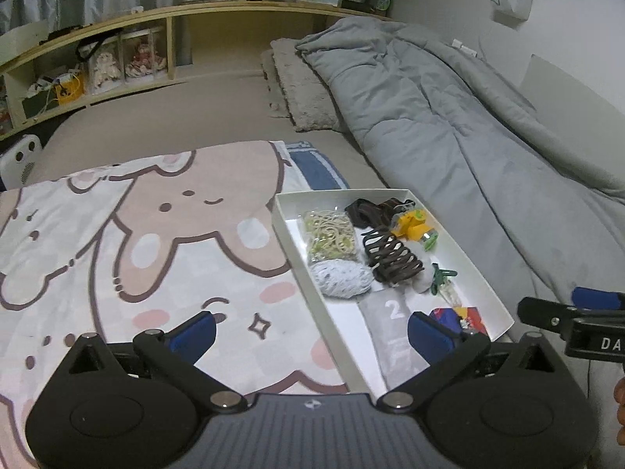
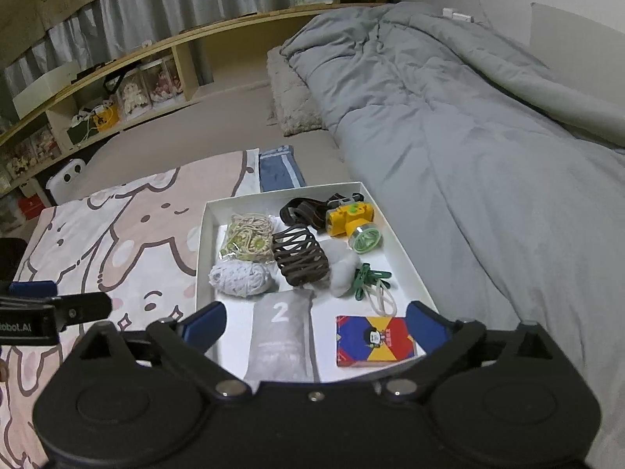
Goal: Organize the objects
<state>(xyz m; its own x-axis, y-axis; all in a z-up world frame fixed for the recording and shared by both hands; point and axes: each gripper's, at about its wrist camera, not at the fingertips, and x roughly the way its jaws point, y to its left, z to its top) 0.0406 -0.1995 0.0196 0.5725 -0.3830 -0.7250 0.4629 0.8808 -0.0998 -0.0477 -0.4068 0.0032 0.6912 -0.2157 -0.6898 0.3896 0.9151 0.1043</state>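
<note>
A white tray [image 2: 406, 269] lies on a bed and holds several small things: a yellow headlamp [image 2: 349, 221], a brown hair claw [image 2: 300, 260], a ball of white string [image 2: 240, 279], a bag of rubber bands [image 2: 250, 240], green pegs [image 2: 371, 279], a grey pouch marked 2 [image 2: 281, 336] and a colourful card box [image 2: 373, 340]. My right gripper [image 2: 316, 326] hovers open over the tray's near end, nothing between its fingers. My left gripper [image 1: 312, 332] is open above the tray's left wall [image 1: 308, 273] and the cartoon blanket [image 1: 136, 234]. In the left wrist view the hair claw [image 1: 390, 262] and headlamp [image 1: 414, 226] show too.
A rumpled grey duvet [image 2: 449, 136] covers the bed's right side, with a fuzzy pillow [image 2: 289, 105] behind the tray. A wooden shelf [image 2: 136, 78] with boxes runs along the back under curtains. A folded blue cloth [image 2: 279, 172] lies just beyond the tray.
</note>
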